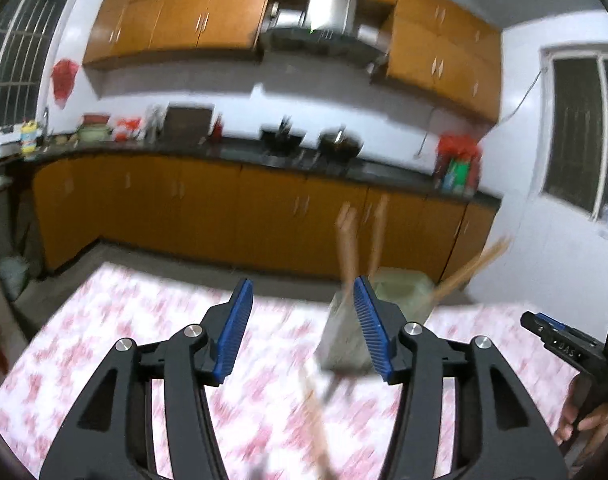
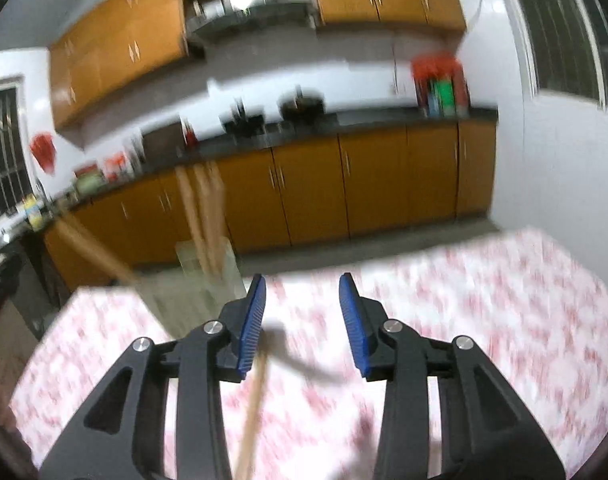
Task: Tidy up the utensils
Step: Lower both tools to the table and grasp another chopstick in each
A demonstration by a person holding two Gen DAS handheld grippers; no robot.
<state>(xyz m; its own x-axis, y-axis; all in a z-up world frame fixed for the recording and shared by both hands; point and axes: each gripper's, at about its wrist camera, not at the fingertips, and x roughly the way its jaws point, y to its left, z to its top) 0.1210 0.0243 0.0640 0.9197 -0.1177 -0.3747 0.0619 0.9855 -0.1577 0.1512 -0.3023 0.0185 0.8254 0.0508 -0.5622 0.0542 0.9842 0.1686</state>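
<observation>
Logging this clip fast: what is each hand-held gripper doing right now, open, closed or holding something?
Left hand-held gripper: open, holding nothing.
Right hand-held gripper: open, holding nothing.

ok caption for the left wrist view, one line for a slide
Open left gripper above floral tablecloth, facing a clear utensil holder with chopsticks.

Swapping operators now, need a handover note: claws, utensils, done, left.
Left claw: open, empty, over the table.
Right claw: open, empty.
Holder: a clear container on the floral tablecloth, with several wooden chopsticks standing in it.
Done: those chopsticks are in.
Left: one loose chopstick lies on the cloth below the right claw; a dark blurred utensil beside it, type unclear. Both frames are motion-blurred.
</observation>
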